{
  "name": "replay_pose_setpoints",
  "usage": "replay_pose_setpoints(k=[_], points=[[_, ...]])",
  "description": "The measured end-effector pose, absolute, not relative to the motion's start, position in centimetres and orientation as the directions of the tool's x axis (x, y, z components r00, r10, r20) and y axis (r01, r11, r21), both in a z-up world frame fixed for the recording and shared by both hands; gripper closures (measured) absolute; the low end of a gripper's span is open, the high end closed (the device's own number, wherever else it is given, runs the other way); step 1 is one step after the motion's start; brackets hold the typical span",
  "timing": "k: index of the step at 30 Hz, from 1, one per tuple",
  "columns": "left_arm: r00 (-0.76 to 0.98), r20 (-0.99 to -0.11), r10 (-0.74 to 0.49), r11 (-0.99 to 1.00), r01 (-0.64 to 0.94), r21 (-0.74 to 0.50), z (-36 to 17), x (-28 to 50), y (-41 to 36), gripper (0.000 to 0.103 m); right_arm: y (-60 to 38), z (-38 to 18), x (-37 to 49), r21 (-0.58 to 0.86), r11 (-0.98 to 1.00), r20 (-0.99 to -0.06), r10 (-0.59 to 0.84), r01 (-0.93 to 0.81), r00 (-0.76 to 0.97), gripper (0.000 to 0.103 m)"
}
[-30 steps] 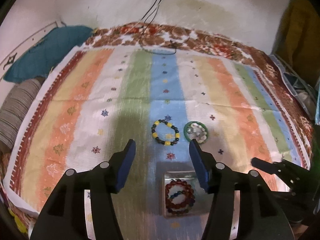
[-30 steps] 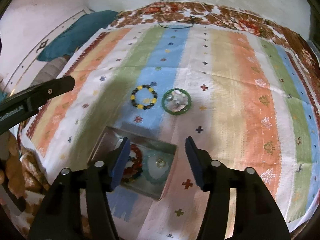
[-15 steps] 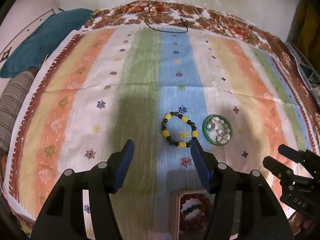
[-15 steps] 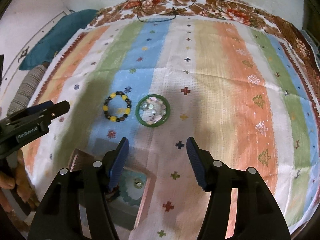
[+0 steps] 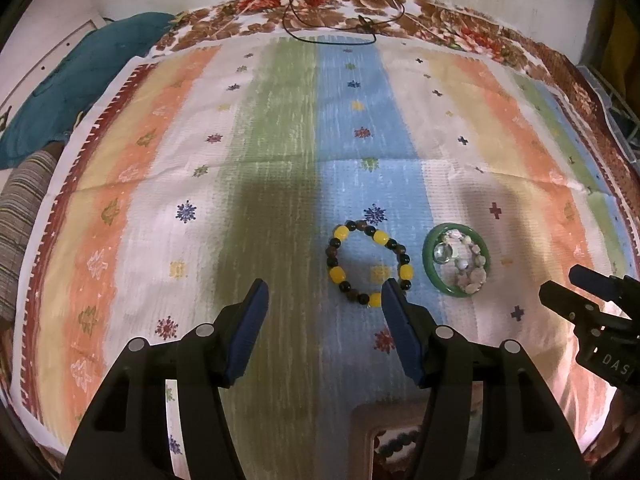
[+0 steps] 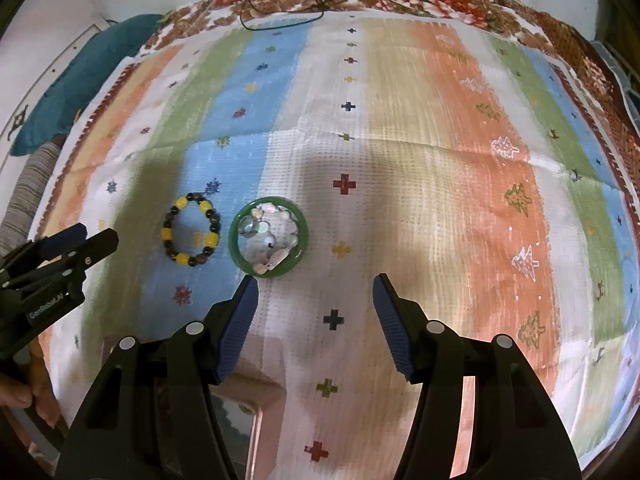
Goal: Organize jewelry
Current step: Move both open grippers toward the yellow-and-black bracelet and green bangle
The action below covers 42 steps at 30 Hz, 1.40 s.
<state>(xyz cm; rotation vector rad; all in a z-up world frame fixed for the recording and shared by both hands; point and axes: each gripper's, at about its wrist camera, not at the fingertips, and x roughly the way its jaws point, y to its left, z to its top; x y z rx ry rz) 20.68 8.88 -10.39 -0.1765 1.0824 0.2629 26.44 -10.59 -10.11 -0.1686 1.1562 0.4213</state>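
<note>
Nearest the cameras, a box (image 5: pixel 384 432) at the bed's front edge is already holding beaded jewelry, red and dark beads showing through its top, which suggests part of the sorting is done. Just above it, the left gripper (image 5: pixel 324 312) is hanging with its blue pads standing well apart and nothing between them, its right pad lying just in front of the yellow-and-black beaded bracelet (image 5: pixel 370 262) without clearly touching it. The right gripper (image 6: pixel 316 304) is likewise standing open and empty, its left pad sitting just short of the green bangle (image 6: pixel 268 236). Both pieces are lying side by side, close but apart, on the blue and white stripes of the striped bedspread (image 6: pixel 440 160), the bangle ringing a cluster of pale shell and glass pieces. By the look of it, these two items are still waiting to be gathered, so the job appears roughly midway. Farther back, a teal pillow (image 5: pixel 80 80) is resting at the bed's left edge, and a black cord (image 5: pixel 332 36) is trailing down from the wall.
</note>
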Motion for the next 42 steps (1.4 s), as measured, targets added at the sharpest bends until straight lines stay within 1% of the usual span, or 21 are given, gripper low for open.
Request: replay_pose_setpoints(k=[15, 26, 33, 42], points=[[0.411, -0.903, 0.127, 0.961, -0.275, 0.010, -12.3, 22.6, 9.2, 0.043, -8.8, -13.0, 28.7, 0.010, 0.906, -0.934, 0.160, -0.424, 0.319, 0.043], [0.383, -0.918, 0.103, 0.955, -0.296, -0.016, -14.4, 23.7, 10.2, 0.043, -8.4, -15.1, 30.2, 0.015, 0.914, -0.948, 0.141, -0.405, 0.284, 0.043], [0.376, -0.921, 0.104, 0.957, -0.290, -0.011, -15.1, 24.1, 10.4, 0.043, -7.9, -15.8, 31.0, 0.020, 0.916, -0.950, 0.142, -0.400, 0.277, 0.043], [0.352, -0.930, 0.104, 0.961, -0.278, 0.002, -16.8, 24.9, 10.6, 0.043, -7.0, -16.7, 31.2, -0.024, 0.907, -0.949, 0.112, -0.420, 0.295, 0.043]])
